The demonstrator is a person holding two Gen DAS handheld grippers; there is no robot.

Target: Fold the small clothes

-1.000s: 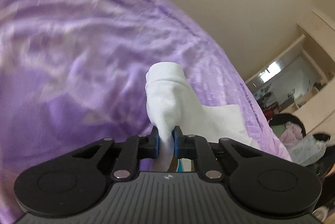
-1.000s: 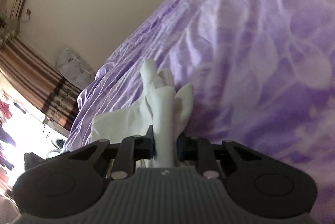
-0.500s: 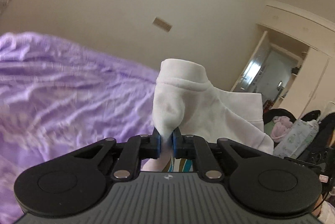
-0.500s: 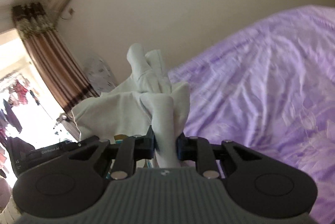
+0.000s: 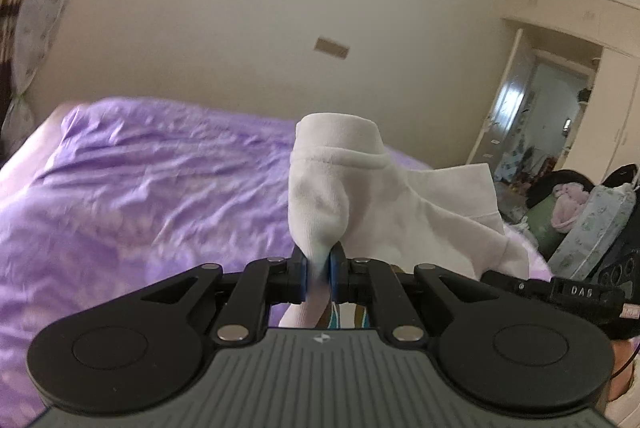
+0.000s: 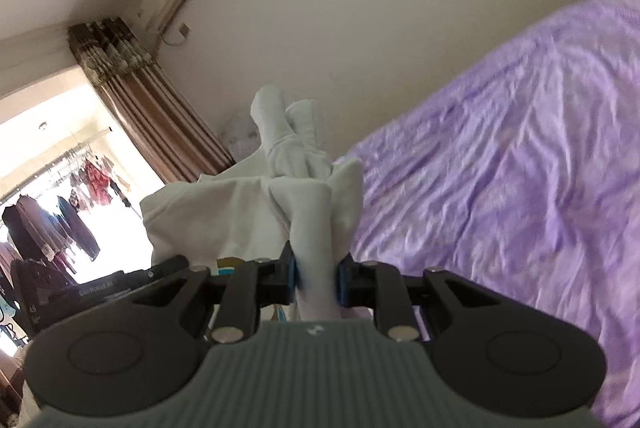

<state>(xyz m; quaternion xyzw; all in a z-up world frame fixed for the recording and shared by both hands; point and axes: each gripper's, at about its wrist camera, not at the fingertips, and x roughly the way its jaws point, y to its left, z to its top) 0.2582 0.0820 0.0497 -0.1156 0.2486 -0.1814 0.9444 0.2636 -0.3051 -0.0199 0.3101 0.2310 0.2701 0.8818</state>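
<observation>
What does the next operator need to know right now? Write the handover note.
Left gripper: shut on a bunched edge of the white garment.
Right gripper: shut on another bunched part of the same white garment, a thicker wad.
Garment: held in the air between the two grippers, above the purple bedspread, not lying on it. Part of the left gripper shows beyond the cloth in the right wrist view.
Done: garment picked up at two points.
Left: no fold shows yet; probably lay it flat on the bedspread, then fold. Other clothes cannot be seen on the bed.
</observation>
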